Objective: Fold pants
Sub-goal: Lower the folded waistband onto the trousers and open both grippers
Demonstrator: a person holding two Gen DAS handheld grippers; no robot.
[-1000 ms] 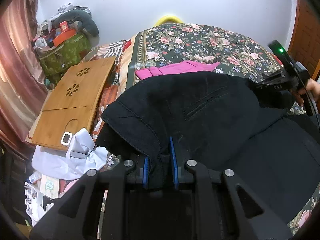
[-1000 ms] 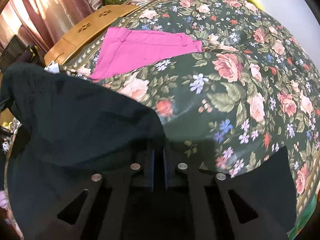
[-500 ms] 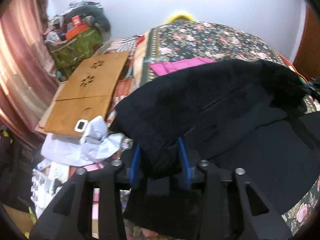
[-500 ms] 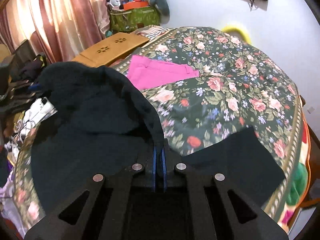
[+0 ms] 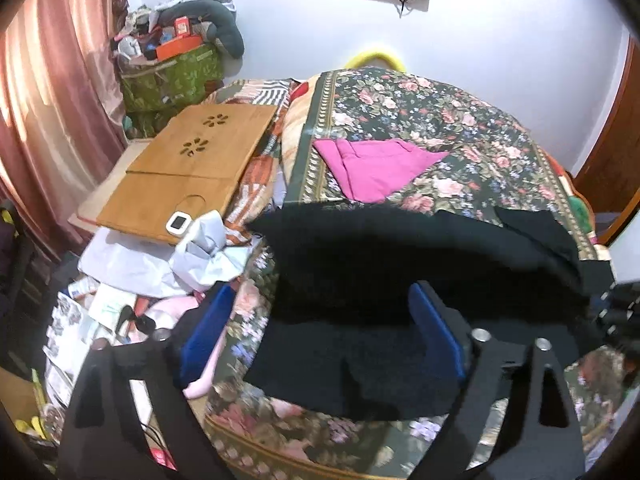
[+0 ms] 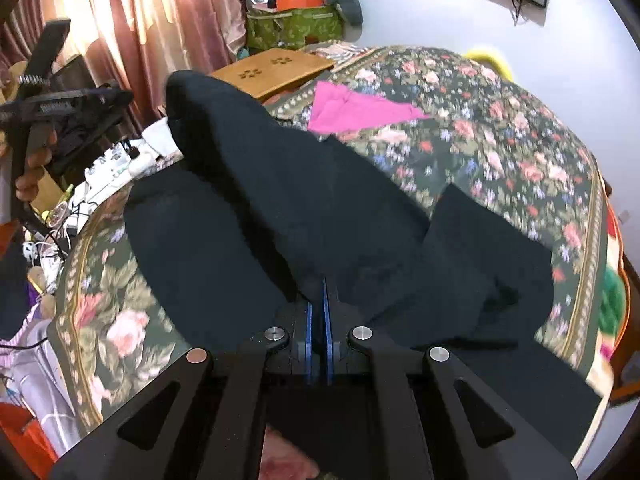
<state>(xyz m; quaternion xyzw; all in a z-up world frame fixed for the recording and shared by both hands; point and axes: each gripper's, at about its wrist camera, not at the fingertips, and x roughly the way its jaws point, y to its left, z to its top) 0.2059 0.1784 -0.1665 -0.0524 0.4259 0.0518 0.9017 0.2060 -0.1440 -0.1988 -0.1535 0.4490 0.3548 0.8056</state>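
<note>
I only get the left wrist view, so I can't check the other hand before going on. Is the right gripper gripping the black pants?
Observer: Yes. The right gripper is shut on a fold of the black pants.
Operator: My left gripper has just been opening; cloth lies between its pads, unpinched. Is it visible there?
Observer: Yes, at the right wrist view's left edge, in a hand, apart from the pants.
Operator: Is the cloth flat?
Observer: No. A raised ridge runs from the shut jaws to a hump; the rest lies on the floral bedspread.
</note>
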